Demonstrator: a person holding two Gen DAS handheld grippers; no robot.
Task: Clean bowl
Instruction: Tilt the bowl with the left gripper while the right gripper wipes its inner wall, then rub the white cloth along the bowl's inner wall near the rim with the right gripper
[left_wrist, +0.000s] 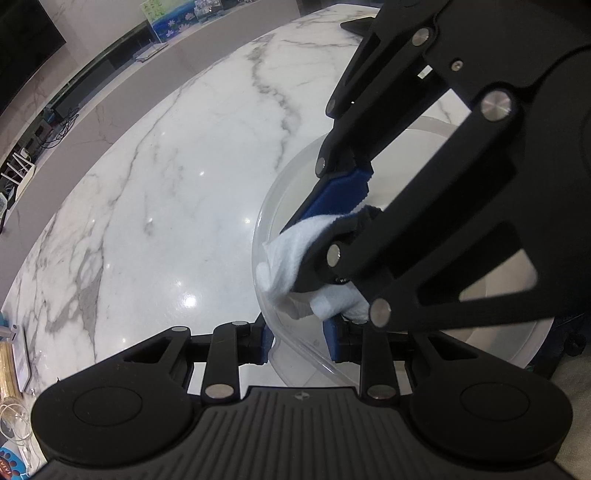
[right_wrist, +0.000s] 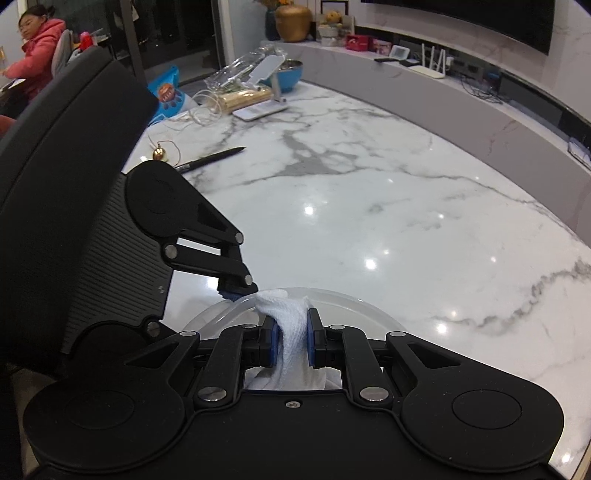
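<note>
Between our right fingers, a crumpled white woven cloth (right_wrist: 291, 332) is clamped tight by the blue pads (right_wrist: 271, 341), its free end poking out past the tips and over the near rim of the clear, round plastic bowl (right_wrist: 351, 306) on the white grey-veined marble tabletop (right_wrist: 369, 192). We take that tight pinch as deliberate: a wad held this firmly should not slide when we push it against the plastic. From the left wrist view the right gripper (left_wrist: 325, 254) comes in steeply from above, the cloth (left_wrist: 280, 269) bulging just beyond its tips and pressing against the bowl's inner wall close to the rim (left_wrist: 258, 221). Down at our left gripper (left_wrist: 297, 341) the two blue-padded fingers straddle the bowl's near edge, one outside the wall and one inside, closed on the rim itself. That, we judge, is the anchor: a light transparent bowl would skate across polished marble under a wiping push, so one hand pins it while the other scrubs. The bowl sits directly ahead of the left fingertips and directly under the right ones, upright as far as we can tell. Whether any dirt remains on the plastic we cannot tell; the wall looks clear but glare hides detail. Well beyond the fingers, a black pen (right_wrist: 210, 158) lies on the marble, out of our way.
</note>
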